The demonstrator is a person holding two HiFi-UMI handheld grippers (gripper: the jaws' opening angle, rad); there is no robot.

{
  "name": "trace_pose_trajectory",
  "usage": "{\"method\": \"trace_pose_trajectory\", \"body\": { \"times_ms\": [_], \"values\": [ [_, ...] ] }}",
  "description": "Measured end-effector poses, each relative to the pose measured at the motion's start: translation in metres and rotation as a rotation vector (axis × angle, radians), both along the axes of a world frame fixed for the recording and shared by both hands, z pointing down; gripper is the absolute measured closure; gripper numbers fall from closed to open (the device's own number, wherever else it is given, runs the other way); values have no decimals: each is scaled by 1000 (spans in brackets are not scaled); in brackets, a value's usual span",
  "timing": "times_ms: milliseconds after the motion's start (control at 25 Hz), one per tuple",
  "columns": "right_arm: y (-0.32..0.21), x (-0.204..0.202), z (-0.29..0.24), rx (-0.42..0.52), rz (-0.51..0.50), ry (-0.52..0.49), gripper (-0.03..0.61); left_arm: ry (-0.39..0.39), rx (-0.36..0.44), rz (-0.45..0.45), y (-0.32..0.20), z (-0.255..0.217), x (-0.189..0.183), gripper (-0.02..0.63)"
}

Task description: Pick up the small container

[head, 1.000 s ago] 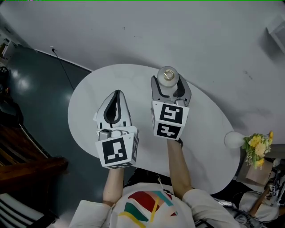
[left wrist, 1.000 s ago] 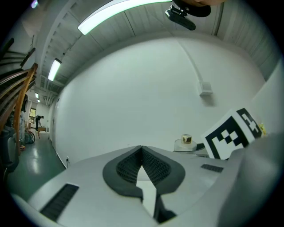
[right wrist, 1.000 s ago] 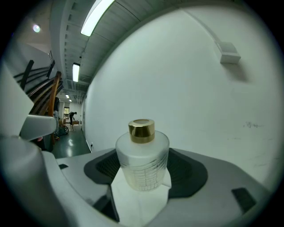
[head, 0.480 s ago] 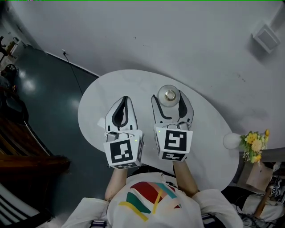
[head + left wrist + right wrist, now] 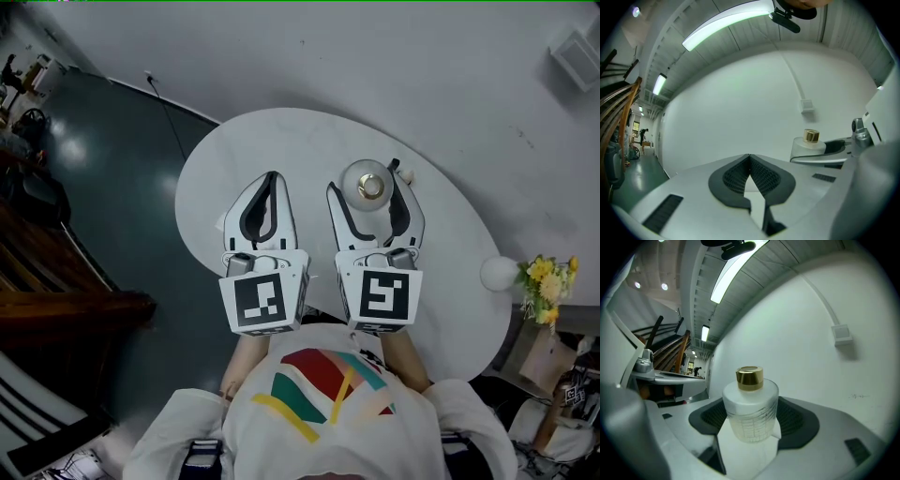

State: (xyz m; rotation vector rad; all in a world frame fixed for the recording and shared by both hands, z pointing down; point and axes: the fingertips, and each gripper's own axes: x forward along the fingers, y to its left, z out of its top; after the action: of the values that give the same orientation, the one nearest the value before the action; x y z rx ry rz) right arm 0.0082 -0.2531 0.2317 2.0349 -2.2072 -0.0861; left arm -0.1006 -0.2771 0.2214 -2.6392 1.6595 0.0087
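Right claw (image 5: 367,185) was clamped on the small container (image 5: 366,185), 1 pad on each side of its frosted body, gold cap upright: a side grip that should keep it level. It was over the white table (image 5: 309,141), toward 1 o'clock from centre; whether it was clear of the top, I couldn't tell. Left claw (image 5: 272,180) rode at its 9 o'clock, jaws together on nothing, likely just parked. No brand readable, only faint grid lines on the glass.
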Motion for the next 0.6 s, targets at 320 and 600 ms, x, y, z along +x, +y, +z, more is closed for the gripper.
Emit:
{"method": "trace_pose_trajectory", "body": {
  "times_ms": [320, 600],
  "values": [
    [14, -10, 3, -14, -50, -54, 242, -2, 12, 7, 12, -3, 4, 598],
    [16, -11, 2, -12, -66, -60, 242, 1, 20, 10, 14, -6, 8, 598]
  ]
}}
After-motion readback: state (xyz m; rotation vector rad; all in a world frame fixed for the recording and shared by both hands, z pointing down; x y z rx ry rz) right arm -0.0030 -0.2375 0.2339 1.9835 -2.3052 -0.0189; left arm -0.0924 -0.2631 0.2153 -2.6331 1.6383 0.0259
